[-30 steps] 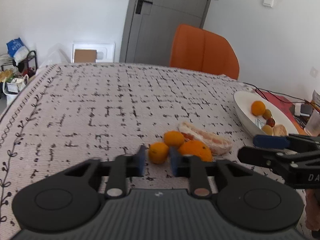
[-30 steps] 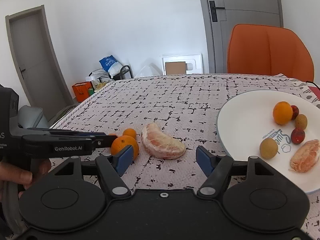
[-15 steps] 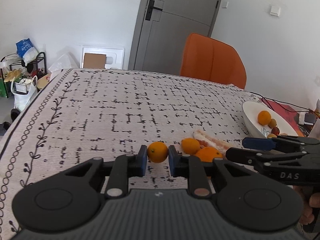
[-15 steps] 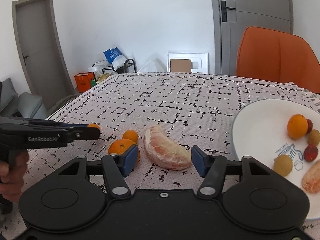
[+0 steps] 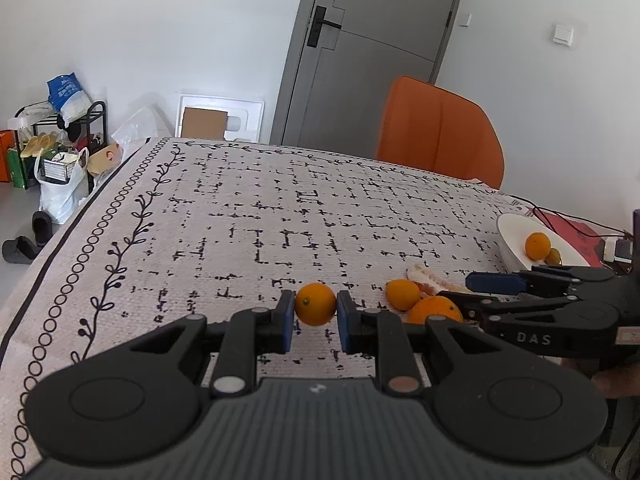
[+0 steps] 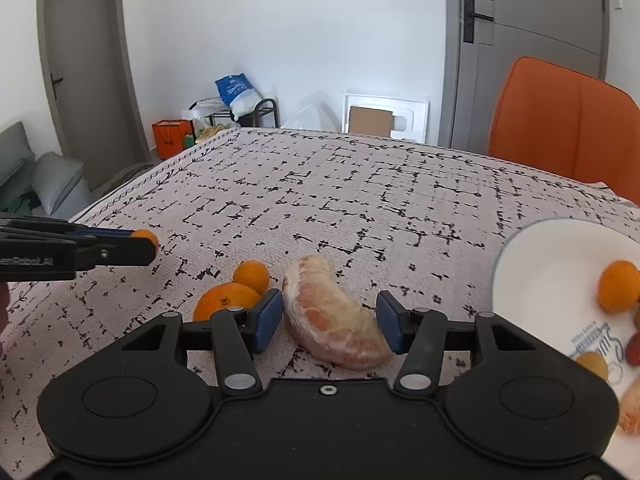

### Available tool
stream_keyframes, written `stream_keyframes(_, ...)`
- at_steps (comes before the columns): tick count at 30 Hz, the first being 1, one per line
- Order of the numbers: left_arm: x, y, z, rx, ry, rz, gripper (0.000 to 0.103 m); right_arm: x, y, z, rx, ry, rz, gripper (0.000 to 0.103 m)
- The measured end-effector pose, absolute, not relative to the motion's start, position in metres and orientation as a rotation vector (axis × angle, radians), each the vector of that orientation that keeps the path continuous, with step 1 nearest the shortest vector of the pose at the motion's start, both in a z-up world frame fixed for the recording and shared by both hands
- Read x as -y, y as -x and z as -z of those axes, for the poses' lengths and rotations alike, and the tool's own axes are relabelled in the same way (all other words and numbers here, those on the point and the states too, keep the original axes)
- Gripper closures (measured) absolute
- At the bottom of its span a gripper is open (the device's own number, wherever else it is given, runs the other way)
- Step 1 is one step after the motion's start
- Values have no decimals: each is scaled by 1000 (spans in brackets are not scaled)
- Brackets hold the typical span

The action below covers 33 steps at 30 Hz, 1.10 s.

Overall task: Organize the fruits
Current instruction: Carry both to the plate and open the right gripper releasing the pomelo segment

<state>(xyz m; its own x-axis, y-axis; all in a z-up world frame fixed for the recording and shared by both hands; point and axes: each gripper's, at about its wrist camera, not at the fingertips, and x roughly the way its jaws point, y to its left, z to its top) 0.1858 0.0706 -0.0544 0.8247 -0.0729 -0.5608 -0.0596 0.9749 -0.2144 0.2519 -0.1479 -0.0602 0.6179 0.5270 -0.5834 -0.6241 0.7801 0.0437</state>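
My left gripper (image 5: 316,316) is shut on a small orange (image 5: 316,304), held just above the patterned tablecloth. The right wrist view shows that gripper (image 6: 148,242) at the far left, apart from the other fruit. My right gripper (image 6: 329,320) straddles a peeled pomelo segment (image 6: 332,320) lying on the cloth. Its jaws are closing, with the blue pads close beside the segment and not visibly pressing it. Left of it lie a small orange (image 6: 251,276) and a larger orange (image 6: 226,300). A white plate (image 6: 540,264) at the right holds an orange (image 6: 618,286), small round fruits and another segment.
An orange chair (image 6: 560,120) stands at the table's far side, before a grey door. Behind the plate (image 5: 512,232) lie a red flat item (image 5: 572,232) and cables. The table's left edge (image 5: 60,256) drops to a floor with bags and a rack.
The left gripper has carried the small orange up and left, away from the other two. The right gripper has slid left around the pomelo segment and its jaws have narrowed.
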Motion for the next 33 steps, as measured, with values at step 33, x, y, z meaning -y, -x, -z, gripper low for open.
stream_keyframes(33,-25,-190,26,-546,173,103,82,202,-225,18,-514,80,-589,64)
